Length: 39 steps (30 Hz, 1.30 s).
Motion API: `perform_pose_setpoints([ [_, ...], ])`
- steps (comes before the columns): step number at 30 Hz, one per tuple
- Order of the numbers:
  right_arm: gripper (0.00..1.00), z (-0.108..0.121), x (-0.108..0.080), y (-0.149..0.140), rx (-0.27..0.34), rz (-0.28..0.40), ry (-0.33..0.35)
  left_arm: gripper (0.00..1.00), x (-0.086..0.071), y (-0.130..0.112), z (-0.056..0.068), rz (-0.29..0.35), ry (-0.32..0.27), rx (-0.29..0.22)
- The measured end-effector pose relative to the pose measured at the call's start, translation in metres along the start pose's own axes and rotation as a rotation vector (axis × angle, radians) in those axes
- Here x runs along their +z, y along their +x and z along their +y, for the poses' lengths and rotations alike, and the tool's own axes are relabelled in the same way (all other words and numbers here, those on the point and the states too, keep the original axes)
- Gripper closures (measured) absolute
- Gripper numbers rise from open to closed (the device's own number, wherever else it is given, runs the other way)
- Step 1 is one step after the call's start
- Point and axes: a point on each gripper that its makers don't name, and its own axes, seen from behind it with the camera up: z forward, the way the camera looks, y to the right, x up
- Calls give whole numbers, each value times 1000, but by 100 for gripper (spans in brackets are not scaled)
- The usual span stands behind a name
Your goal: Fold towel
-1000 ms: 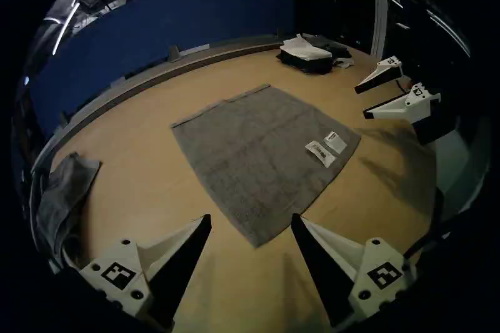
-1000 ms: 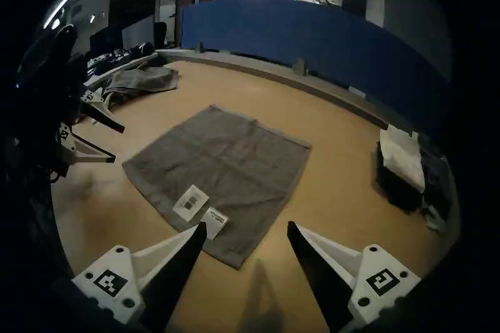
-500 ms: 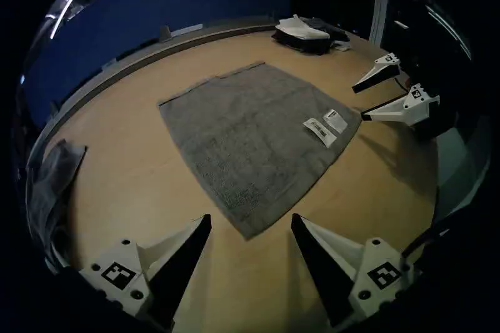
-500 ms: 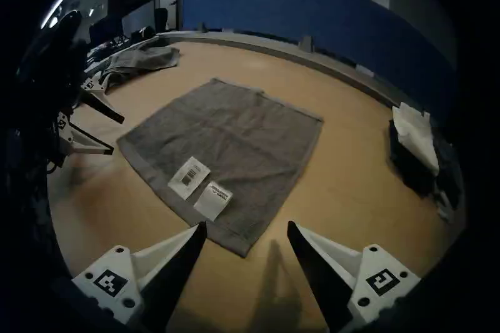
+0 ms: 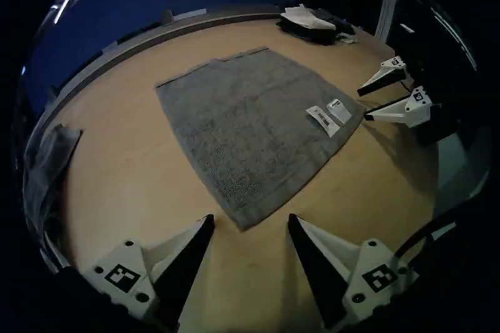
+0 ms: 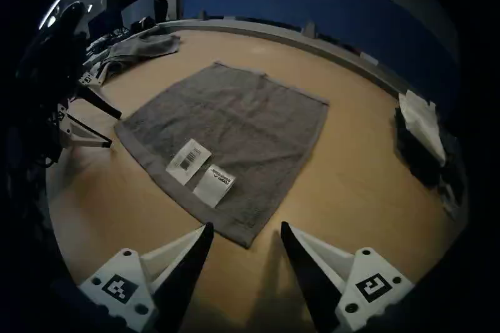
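The left gripper hangs low over the table with its 2 white, wedge-shaped fingers spread wide and nothing between them. The nearest corner of the towel lies at 12 o'clock in its view, right at the gap between the tips. The right gripper stands the same way, its fingers parted and empty, with another towel corner at 12 o'clock just ahead of its tips. The towel is grey terry cloth with a flat woven hem band, spread out flat in the middle of the smooth, light wooden tabletop. It looks nearly square, so I can't pick out a long axis. Its corners, not its edges, point toward the grippers, and its diagonal runs away from each one. 2 white rectangular tags lie on top of it by the right gripper's corner, at about 11 o'clock in that view. Farther off in the right gripper view, a crumpled grey cloth sits at 10 o'clock and a stack of dark and white folded fabric at 2 o'clock. A blue partition runs along the table's far edge.
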Motion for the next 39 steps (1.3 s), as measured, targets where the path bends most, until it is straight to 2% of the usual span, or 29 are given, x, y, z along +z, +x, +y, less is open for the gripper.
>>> perform_pose_setpoints([
  [7, 35, -3, 2, -4, 20, -19, 11, 25, 3, 0, -2, -12, 16, 1],
  [13, 51, -2, 2, -6, 34, -28, 11, 47, 4, 0, -7, -26, 38, 10],
  [17, 65, -3, 3, -7, 40, -33, 18, 49, 4, 0, -7, -33, 37, 9],
  [25, 71, -3, 2, -6, 34, -40, 19, 78, 3, 0, -7, -48, 44, 21],
  [29, 76, -4, 1, -6, 37, -53, 25, 83, 4, 0, -7, -49, 47, 24],
  [32, 85, -2, 1, -6, 45, -58, 27, 85, 4, 0, -6, -46, 45, 21],
  [39, 89, -2, 0, -6, 49, -56, 23, 87, 4, 1, -5, -46, 41, 12],
])
